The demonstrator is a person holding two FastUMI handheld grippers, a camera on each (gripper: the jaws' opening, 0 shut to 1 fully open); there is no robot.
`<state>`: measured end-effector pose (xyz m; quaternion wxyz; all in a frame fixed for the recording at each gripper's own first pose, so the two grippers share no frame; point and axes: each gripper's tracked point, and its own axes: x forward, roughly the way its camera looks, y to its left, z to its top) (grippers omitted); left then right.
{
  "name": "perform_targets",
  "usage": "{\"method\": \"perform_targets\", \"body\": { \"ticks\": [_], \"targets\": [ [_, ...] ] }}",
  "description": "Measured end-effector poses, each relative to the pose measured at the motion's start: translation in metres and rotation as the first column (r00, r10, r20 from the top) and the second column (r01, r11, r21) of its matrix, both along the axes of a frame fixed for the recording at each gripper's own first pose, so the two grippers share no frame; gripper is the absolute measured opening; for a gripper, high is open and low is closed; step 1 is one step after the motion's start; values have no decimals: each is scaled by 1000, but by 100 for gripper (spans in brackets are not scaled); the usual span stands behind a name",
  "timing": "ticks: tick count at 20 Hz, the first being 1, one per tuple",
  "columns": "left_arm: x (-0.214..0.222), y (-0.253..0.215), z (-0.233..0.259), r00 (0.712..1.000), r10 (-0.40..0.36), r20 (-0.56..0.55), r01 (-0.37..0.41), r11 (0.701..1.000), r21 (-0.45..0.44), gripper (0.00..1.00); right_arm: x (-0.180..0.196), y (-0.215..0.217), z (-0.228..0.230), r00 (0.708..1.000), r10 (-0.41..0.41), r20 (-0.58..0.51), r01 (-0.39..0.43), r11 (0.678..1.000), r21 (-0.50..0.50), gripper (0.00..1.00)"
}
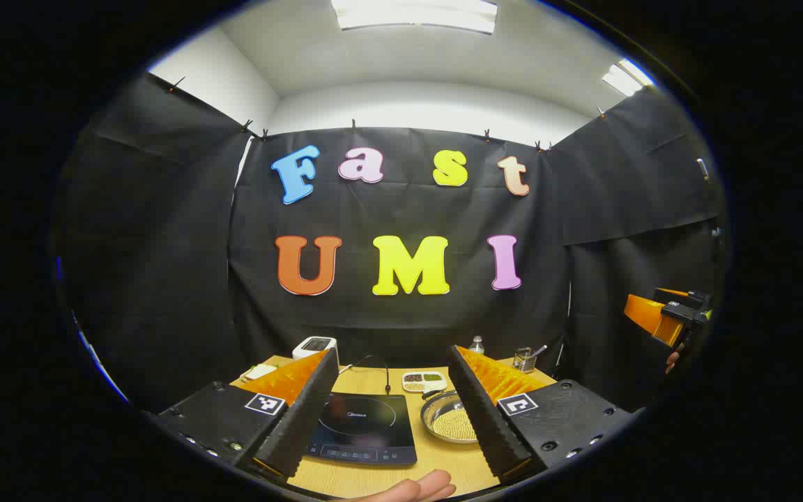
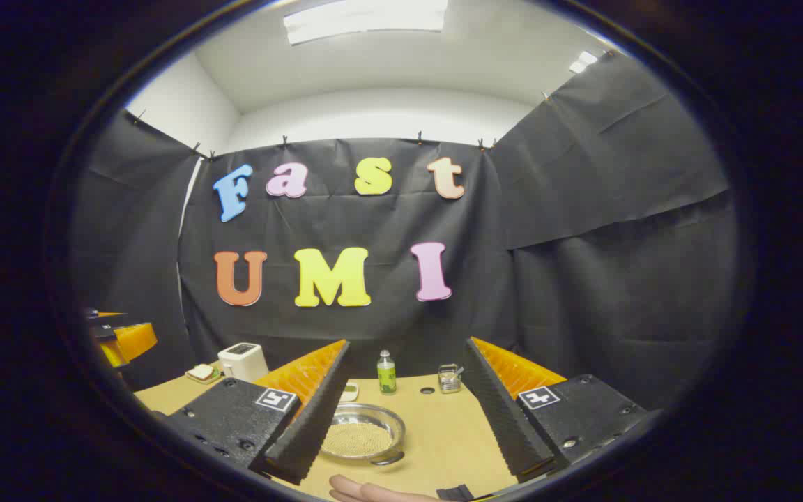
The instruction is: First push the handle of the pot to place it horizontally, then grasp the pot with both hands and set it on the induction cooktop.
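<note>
The pot (image 2: 363, 436) (shallow, steel, with pale grains inside) sits on the wooden table (image 2: 443, 432), just right of the induction cooktop (image 1: 363, 429). Above the table, the left gripper (image 1: 394, 359) and right gripper (image 2: 405, 348) both hang with fingers spread wide, gripping nothing. A toaster (image 2: 242, 359) and green bottle (image 2: 386, 373) stand near the wall.
</note>
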<state>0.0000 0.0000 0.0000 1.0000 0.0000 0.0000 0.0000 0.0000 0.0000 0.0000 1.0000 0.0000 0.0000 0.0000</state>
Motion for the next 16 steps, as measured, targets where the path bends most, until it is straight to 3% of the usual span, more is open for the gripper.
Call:
{"method": "perform_targets", "body": {
  "ticks": [5, 6, 7, 16],
  "targets": [
    [0, 8, 1, 1000, 15, 9, -15, 1000, -10, 95, -5, 2, 4, 1000, 5, 21, -5, 1000, -8, 96],
    [1, 8, 3, 1000, 15, 12, -15, 1000, -12, 95, -5, -1, 8, 999, -3, 36, 3, 1000, -10, 100],
    [0, 10, 3, 1000, 17, 15, -17, 1000, -13, 95, -6, -1, 11, 999, -7, 49, 8, 1000, -12, 96],
    [1, 12, -3, 1000, 18, 6, -18, 1000, -12, 95, -7, 9, 7, 998, 14, 59, -12, 1000, -27, 96]
  ]
}}
